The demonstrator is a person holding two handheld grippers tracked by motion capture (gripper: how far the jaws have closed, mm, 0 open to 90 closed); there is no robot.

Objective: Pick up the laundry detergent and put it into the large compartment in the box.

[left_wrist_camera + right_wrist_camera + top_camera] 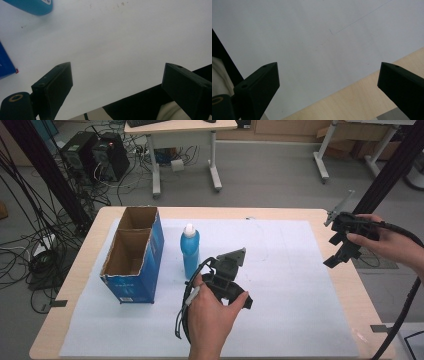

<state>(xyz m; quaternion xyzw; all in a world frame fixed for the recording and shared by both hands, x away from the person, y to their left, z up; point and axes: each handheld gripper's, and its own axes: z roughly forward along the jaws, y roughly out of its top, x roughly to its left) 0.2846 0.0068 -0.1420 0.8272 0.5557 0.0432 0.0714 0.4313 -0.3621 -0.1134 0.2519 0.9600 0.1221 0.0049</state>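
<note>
A blue bottle (190, 251) with a white cap stands upright on the white sheet (285, 270), just right of an open blue cardboard box (134, 255). My left gripper (222, 282) hovers low over the sheet in front of and to the right of the bottle, held in a hand. In the left gripper view the left gripper (120, 85) is open with nothing between the jaws; the bottle's base (32, 6) sits at the top left and a box corner (5, 66) at the left edge. My right gripper (334, 250) hangs over the table's right edge, and the right gripper (329, 82) is open and empty above sheet and wood.
The wooden table (350, 295) has bare margins around the sheet. Beyond it stand a white desk (182, 132), computer towers (97, 155) and tangled cables on the floor. Black frame posts rise at the far left and the far right (395, 165).
</note>
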